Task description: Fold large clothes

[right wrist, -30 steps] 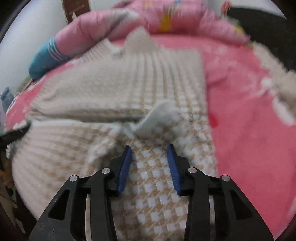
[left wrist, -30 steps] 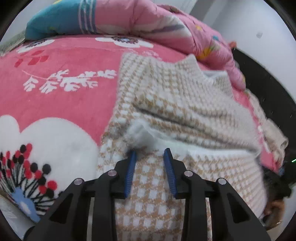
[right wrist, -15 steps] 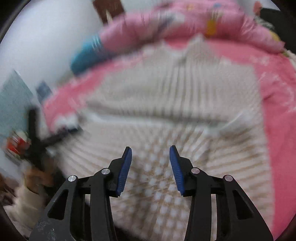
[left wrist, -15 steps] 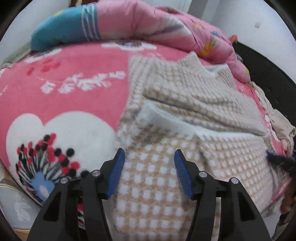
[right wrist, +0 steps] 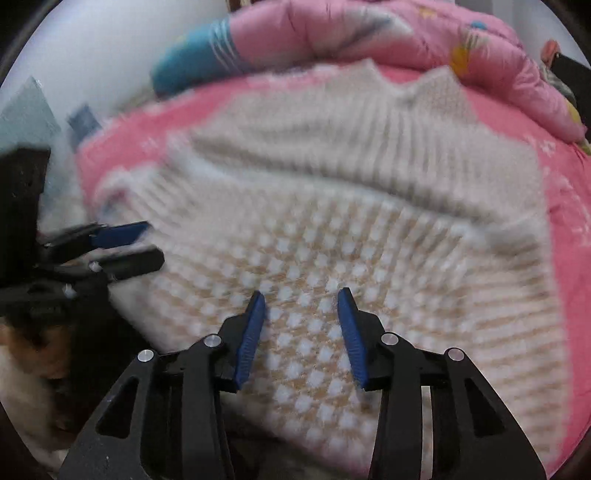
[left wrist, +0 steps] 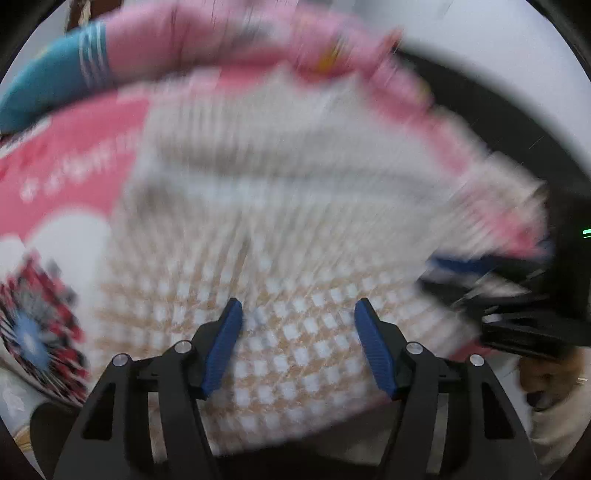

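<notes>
The checked sweater [right wrist: 332, 229] lies flat on the pink blanket [right wrist: 569, 206], sleeves now folded across it. The left gripper [left wrist: 297, 325] has let go; its jaws are spreading, empty. The right gripper [right wrist: 301, 314] is closing a little, empty too. Next fold can start.

Sweater [right wrist: 332, 229] of thick knitted cloth, beige-and-white checks, seemingly fuzzy though blurred, bedcover [left wrist: 70, 177] of soft matt pink fleece, quilt [right wrist: 369, 33] of smooth pink cloth, right gripper [right wrist: 301, 295] of matt black plastic, ribbed blue pads [right wrist: 251, 336], shiny metal pins.
</notes>
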